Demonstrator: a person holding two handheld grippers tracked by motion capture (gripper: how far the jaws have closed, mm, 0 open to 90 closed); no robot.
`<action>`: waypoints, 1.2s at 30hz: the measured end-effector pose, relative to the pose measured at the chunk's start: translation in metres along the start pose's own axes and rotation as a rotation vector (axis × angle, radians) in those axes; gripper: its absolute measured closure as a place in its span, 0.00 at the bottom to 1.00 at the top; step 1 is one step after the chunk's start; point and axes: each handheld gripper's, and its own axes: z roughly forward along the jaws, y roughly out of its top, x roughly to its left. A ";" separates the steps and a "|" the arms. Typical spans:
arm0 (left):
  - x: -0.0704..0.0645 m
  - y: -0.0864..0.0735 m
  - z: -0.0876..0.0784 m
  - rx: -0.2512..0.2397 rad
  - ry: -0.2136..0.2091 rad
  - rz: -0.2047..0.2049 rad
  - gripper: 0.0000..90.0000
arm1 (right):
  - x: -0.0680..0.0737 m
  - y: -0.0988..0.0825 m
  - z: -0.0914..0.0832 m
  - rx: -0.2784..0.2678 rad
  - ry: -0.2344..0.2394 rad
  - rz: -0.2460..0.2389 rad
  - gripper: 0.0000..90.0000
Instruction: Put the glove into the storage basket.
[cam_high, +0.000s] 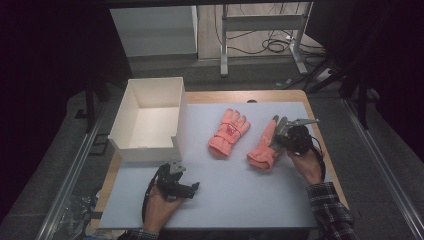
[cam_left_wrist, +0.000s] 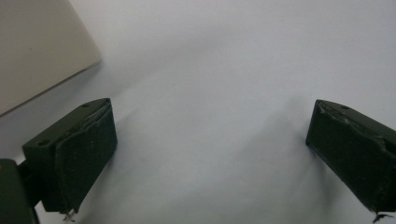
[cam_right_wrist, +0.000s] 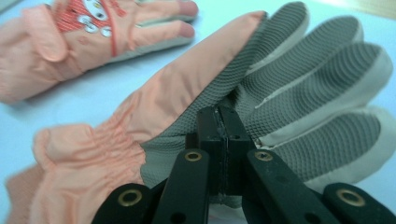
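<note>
Two salmon-pink winter gloves lie on the pale mat. One glove (cam_high: 229, 133) (cam_right_wrist: 70, 42) lies back up, with a red patterned patch. The other glove (cam_high: 263, 147) (cam_right_wrist: 299, 79) lies palm up, showing grey textured grip fabric. My right gripper (cam_high: 280, 137) (cam_right_wrist: 223, 121) sits on this glove's palm, jaws pressed together with a fold of the grey fabric pinched between them. My left gripper (cam_high: 192, 187) (cam_left_wrist: 210, 135) rests low over the mat near the front left, jaws wide apart with nothing between them.
An open white box (cam_high: 150, 115) (cam_left_wrist: 37, 46) stands at the table's left, just beyond the left gripper. The pale mat (cam_high: 240, 190) (cam_left_wrist: 224, 60) covers most of the wooden table. Table legs and cables lie on the floor beyond the far edge.
</note>
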 end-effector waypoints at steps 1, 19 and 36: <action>0.000 0.000 0.000 -0.001 0.000 -0.001 0.02 | 0.001 0.001 -0.003 -0.001 0.008 -0.007 0.99; 0.000 0.000 0.000 0.002 0.000 0.003 0.02 | 0.041 0.012 -0.032 -0.048 0.193 -0.050 0.99; 0.000 0.000 0.000 0.000 0.001 0.002 0.02 | 0.097 -0.006 -0.027 0.007 0.430 -0.103 0.99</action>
